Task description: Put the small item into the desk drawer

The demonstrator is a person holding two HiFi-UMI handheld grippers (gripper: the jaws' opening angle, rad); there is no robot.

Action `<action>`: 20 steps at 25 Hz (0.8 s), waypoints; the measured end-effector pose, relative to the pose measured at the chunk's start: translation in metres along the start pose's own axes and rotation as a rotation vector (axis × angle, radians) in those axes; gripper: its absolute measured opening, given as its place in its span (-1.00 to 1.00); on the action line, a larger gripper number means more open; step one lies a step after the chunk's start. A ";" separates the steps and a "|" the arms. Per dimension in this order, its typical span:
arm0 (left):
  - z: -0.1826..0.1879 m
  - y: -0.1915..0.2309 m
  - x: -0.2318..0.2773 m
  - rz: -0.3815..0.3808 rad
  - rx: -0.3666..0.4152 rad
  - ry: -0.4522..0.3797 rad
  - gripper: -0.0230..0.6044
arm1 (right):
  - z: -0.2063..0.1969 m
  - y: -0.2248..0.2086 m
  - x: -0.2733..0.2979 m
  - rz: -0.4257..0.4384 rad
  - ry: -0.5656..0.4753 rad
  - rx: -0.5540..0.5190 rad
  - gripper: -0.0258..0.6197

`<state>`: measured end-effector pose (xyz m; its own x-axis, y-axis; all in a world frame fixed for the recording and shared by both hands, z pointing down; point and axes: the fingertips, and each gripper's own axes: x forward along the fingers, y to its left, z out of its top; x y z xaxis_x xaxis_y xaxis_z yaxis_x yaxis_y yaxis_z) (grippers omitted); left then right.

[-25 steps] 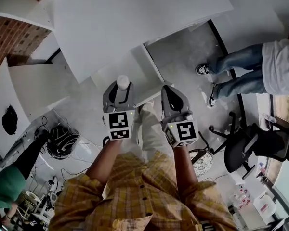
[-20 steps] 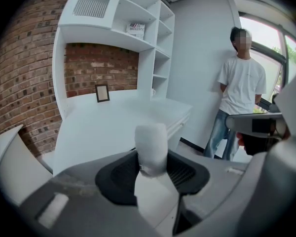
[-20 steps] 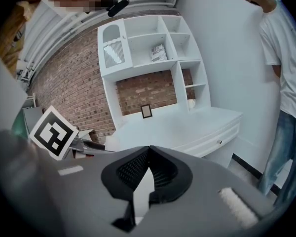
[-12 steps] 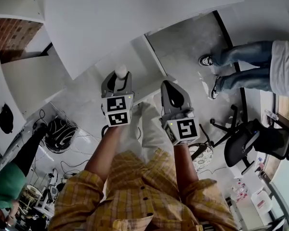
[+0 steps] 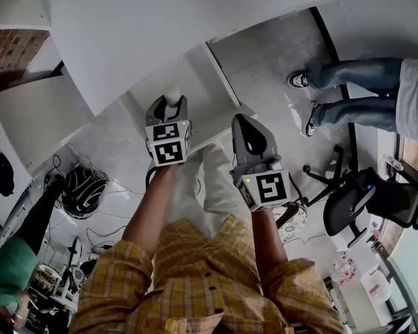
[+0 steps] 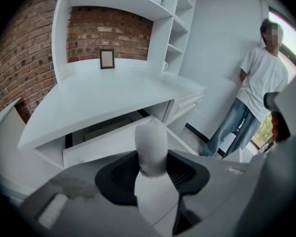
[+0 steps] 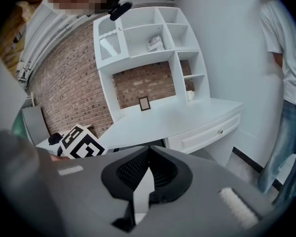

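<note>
Clearly, the left gripper (image 5: 171, 107) was clenched on the small white item (image 6: 150, 143), a rounded piece standing up between its pads. It was tilted down toward the open drawer (image 6: 101, 147) under the white desk (image 6: 113, 93), I think so that the item could go in from above. The item was not yet inside. The right gripper (image 7: 148, 154) was closed on nothing and held beside the left one, probably to keep out of the way.

White desk (image 6: 118, 95) w/ small pic frame (image 6: 107, 59) upright at rear; drawer (image 6: 106, 143) open below
</note>
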<state>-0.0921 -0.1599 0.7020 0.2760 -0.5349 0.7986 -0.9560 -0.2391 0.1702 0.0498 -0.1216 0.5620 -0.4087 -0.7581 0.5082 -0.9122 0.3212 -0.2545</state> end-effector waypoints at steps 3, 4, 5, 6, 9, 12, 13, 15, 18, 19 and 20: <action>-0.007 0.001 0.013 -0.002 -0.016 0.014 -0.36 | -0.006 -0.004 0.005 -0.003 0.023 0.005 -0.94; -0.009 0.001 0.018 -0.003 -0.022 0.021 -0.36 | -0.007 -0.005 0.007 -0.003 0.029 0.006 -0.94; -0.012 0.002 0.022 -0.004 -0.028 0.029 -0.36 | -0.008 -0.005 0.009 -0.001 0.032 0.008 -0.94; -0.015 0.003 0.026 -0.002 -0.034 0.039 -0.36 | -0.008 -0.005 0.011 0.004 0.029 0.008 -0.94; -0.024 0.008 0.038 0.006 -0.057 0.064 -0.36 | -0.006 -0.003 0.016 0.021 -0.006 0.006 -0.94; -0.033 0.009 0.049 0.009 -0.089 0.081 -0.36 | -0.010 -0.005 0.016 0.020 0.001 0.009 -0.94; -0.036 0.009 0.053 0.007 -0.100 0.090 -0.36 | -0.013 -0.007 0.016 0.015 0.016 0.011 -0.94; -0.044 0.010 0.062 0.005 -0.120 0.116 -0.36 | -0.016 -0.008 0.015 0.013 0.025 0.015 -0.93; -0.052 0.015 0.074 0.013 -0.149 0.155 -0.36 | -0.018 -0.008 0.018 0.025 0.000 0.017 -0.93; -0.054 0.017 0.078 0.016 -0.153 0.166 -0.36 | -0.018 -0.008 0.019 0.027 -0.004 0.018 -0.93; -0.056 0.017 0.082 0.019 -0.155 0.177 -0.36 | -0.019 -0.010 0.019 0.026 -0.003 0.020 -0.93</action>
<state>-0.0918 -0.1625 0.8025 0.2486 -0.3847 0.8889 -0.9686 -0.0955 0.2296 0.0503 -0.1278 0.5899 -0.4326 -0.7514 0.4983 -0.9003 0.3299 -0.2841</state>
